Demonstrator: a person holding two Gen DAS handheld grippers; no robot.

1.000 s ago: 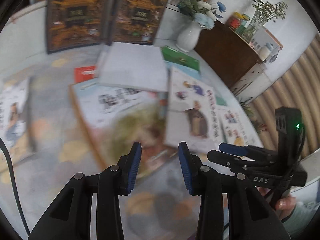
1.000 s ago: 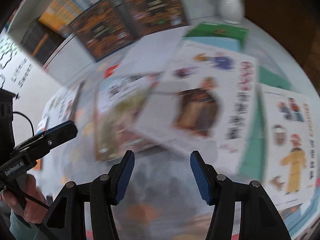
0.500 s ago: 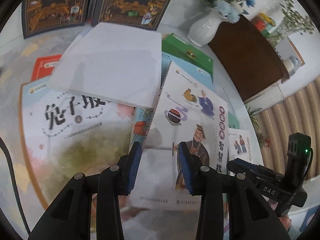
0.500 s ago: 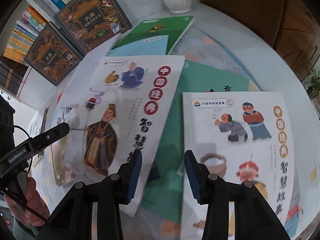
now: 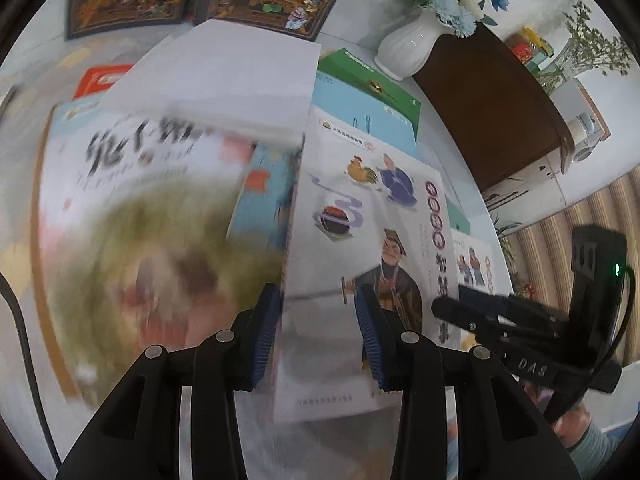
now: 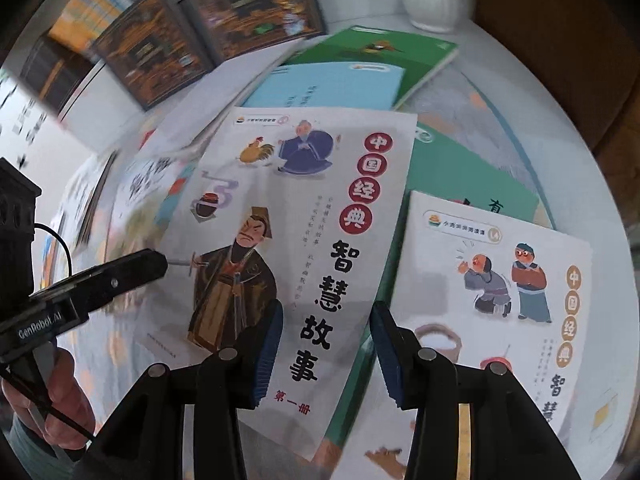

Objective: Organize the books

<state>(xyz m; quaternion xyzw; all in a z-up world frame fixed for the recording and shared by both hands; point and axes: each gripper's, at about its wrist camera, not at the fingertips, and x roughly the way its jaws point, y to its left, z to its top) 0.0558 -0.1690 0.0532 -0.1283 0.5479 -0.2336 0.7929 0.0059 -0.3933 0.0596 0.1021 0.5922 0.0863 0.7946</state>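
Storybook (image 6: 280, 216) white-covered, robed swordsman drawn, both tools (image 5: 316, 328) (image 6: 326, 344) apart above it

**Colours on the Surface**

The white storybook (image 6: 296, 216) carries red title circles and a brown-robed figure. At one o'clock lies a green book (image 6: 384, 56), beside a pale blue book (image 6: 332, 88). Dark, gold-patterned books (image 6: 248, 4) stand behind. The fingers' pads (image 6: 266, 356) are blue.

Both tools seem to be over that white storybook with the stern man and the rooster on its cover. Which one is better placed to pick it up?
Probably the right tool: the storybook's lower right edge lies between its fingers. The left tool straddles the opposite edge, so it could help.
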